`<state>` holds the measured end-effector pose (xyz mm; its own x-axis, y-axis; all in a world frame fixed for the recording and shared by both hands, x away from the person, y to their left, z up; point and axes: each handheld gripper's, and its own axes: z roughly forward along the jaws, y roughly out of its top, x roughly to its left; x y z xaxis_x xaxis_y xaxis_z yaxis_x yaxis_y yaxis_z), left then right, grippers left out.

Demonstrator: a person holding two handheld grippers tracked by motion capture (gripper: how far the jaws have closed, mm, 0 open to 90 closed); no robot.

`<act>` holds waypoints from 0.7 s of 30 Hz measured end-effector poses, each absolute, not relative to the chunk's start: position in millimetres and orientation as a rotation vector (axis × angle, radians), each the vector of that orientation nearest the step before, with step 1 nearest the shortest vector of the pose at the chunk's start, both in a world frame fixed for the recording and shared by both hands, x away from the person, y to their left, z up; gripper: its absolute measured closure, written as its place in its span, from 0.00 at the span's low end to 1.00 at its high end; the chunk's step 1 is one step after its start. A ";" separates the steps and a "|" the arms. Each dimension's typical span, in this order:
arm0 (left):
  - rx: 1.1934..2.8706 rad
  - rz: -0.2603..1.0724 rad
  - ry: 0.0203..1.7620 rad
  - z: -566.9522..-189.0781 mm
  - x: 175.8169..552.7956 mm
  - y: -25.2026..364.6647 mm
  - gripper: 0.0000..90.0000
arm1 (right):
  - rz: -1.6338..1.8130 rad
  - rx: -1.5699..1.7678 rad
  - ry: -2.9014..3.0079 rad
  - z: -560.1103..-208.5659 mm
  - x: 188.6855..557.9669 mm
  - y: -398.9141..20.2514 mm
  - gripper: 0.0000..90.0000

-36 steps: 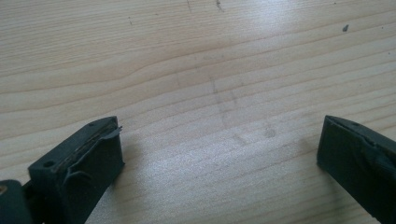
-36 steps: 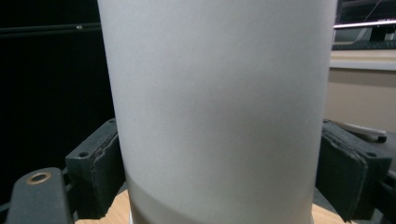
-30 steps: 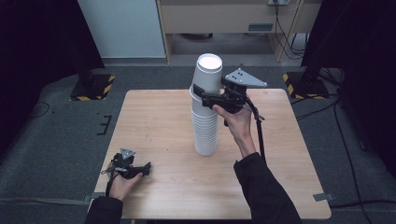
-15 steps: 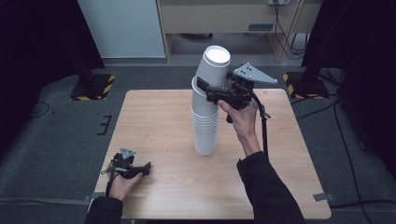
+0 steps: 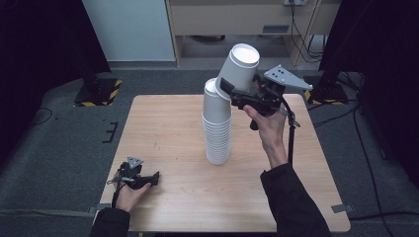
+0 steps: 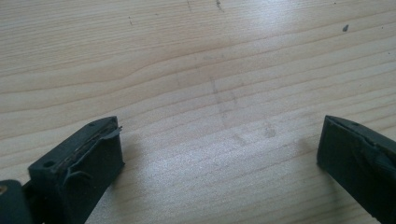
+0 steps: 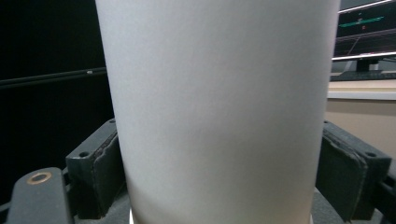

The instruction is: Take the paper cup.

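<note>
We have one paper cup [image 5: 238,64] pinched in the right gripper [image 5: 236,94], lifted and tilted at upper centre, just clear of the cup stack [image 5: 217,123]. Setting it down remains. The left gripper [image 5: 148,178] (lower left) rests spread on the table [image 5: 163,123].

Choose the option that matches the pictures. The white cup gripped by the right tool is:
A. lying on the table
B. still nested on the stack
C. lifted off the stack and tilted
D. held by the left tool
C: the right tool holds the cup tilted, above and beside the top of the stack.
</note>
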<state>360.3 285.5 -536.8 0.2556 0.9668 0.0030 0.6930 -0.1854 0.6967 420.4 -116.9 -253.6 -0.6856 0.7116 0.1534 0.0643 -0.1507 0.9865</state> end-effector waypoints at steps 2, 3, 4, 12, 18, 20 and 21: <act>1.953 0.613 1.502 -536.8 360.3 285.4 0.00 | 1.880 0.881 1.664 -252.8 417.2 -123.5 0.16; 1.953 0.613 1.502 -536.8 360.3 285.5 0.00 | 1.875 0.884 1.660 -252.9 415.5 -126.2 0.16; 1.953 0.613 1.502 -536.8 360.3 285.5 0.00 | 1.873 0.888 1.657 -253.2 414.4 -128.4 0.16; 1.951 0.613 1.502 -536.9 360.3 285.4 0.00 | 1.844 0.931 1.642 -265.1 402.2 -154.5 0.16; 1.953 0.613 1.502 -536.8 360.3 285.5 0.00 | 1.825 0.981 1.631 -280.6 395.3 -174.4 0.16; 1.952 0.613 1.502 -536.8 360.3 285.5 0.00 | 1.823 1.002 1.626 -286.5 393.2 -180.9 0.16; 1.951 0.612 1.502 -536.9 360.3 285.5 0.00 | 1.819 1.010 1.626 -289.6 392.0 -184.0 0.16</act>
<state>360.3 285.5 -536.9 0.2551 0.9669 0.0021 0.6926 -0.1843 0.6973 392.0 -184.0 -289.6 -0.6024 0.7731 0.1984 0.1110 -0.1650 0.9800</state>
